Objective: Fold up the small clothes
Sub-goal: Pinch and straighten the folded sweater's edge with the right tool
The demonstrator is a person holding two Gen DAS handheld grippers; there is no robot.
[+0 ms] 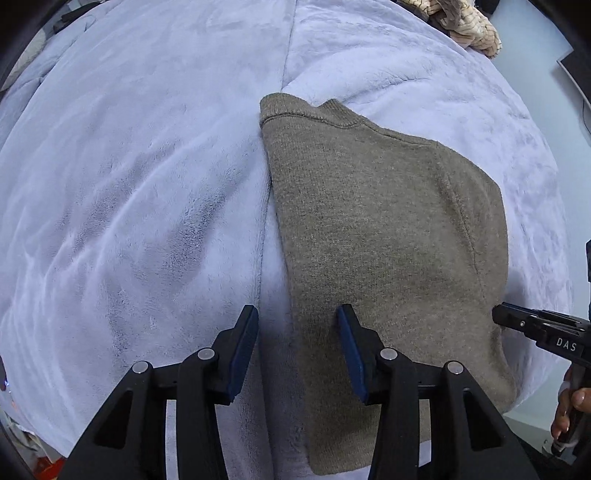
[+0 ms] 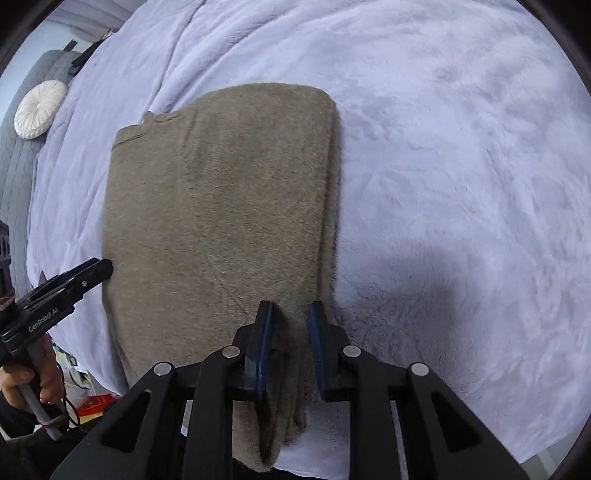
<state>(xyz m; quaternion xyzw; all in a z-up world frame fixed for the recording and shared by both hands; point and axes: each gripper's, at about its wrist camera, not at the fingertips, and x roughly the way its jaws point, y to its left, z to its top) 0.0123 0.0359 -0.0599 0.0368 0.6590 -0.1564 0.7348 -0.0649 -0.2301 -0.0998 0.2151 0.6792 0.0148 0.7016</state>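
An olive-brown knit sweater [image 1: 384, 229] lies folded lengthwise on a pale lilac fleece blanket [image 1: 129, 184], collar at the far end. My left gripper [image 1: 297, 314] is open, straddling the sweater's left edge near the hem. In the right wrist view the sweater [image 2: 221, 221] fills the middle. My right gripper [image 2: 291, 308] is shut on a bunched fold of the sweater's right edge near the hem. The right gripper also shows in the left wrist view [image 1: 498, 314], at the sweater's right edge. The left gripper also shows in the right wrist view [image 2: 105, 267], at the sweater's left edge.
The blanket [image 2: 461, 184] covers a bed. A beige knit garment [image 1: 469, 22] lies at the far right. A round white cushion [image 2: 38, 109] and a grey quilted headboard [image 2: 14, 177] are at the far left. The bed's near edge runs just under the hem.
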